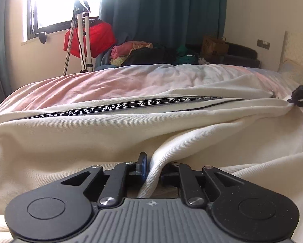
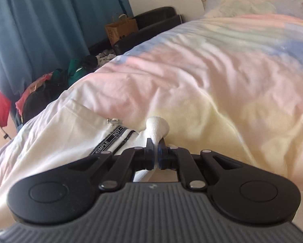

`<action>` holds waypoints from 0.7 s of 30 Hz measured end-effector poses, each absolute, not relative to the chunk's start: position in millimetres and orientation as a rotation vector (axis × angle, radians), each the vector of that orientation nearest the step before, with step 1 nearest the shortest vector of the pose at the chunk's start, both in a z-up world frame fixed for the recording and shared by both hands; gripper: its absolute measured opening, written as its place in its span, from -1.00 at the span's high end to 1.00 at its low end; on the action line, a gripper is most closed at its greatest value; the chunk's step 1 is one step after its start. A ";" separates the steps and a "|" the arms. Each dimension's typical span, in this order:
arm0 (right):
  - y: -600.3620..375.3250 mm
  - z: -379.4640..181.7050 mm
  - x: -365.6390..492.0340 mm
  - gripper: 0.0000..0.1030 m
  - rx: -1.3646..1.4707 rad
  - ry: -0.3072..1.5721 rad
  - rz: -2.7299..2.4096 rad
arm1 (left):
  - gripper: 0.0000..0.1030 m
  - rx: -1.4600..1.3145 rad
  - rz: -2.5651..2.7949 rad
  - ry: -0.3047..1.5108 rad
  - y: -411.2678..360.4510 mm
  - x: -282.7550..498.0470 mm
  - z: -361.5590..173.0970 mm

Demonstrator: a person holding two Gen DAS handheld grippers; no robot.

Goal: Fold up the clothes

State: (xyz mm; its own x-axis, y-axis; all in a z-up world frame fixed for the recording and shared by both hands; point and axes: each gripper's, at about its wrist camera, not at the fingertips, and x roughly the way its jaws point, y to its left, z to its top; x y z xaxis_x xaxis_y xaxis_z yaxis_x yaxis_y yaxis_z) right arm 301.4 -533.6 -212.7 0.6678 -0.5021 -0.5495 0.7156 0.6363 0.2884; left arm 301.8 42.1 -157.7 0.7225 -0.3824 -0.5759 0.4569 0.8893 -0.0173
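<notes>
Cream cotton jacket spread across the bed, long axis running side to side along the zip tape printed NOT-SIMPLE, roughly parallel to the bed's near edge. Left gripper low at that near edge, jaws closed to a narrow gap on a ridge of ribbed hem that rises straight out between them and runs away toward the tape. Right gripper at the jacket's right-hand end, jaws pinched tight on a small ribbed corner that bulges out just past the tips; same gripper seen tiny at the far right of the left view, with cloth drawn taut to it. Both holds therefore on one long edge, garment lying ahead of the left jaws and to the left of the right ones. Zip pull just beside the right-hand corner. Likely next: carrying that edge over across the long axis, toward the far side of the bed, keeping both ends level so the tape stays straight. Clothes pile beyond the far edge, well apart.
</notes>
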 end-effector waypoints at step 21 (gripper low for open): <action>-331.5 -73.6 158.2 -0.99 0.203 0.376 -0.119 | -0.99 0.019 -0.270 0.484 49.3 143.8 -33.8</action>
State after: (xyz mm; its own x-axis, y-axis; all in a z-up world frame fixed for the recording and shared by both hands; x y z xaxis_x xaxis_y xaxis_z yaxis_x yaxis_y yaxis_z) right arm 158.2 -331.5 -73.6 0.9235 -0.0779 -0.3757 0.1531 0.9727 0.1746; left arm 143.8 49.3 -33.8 0.8503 -0.2521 -0.4620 0.2609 0.9643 -0.0460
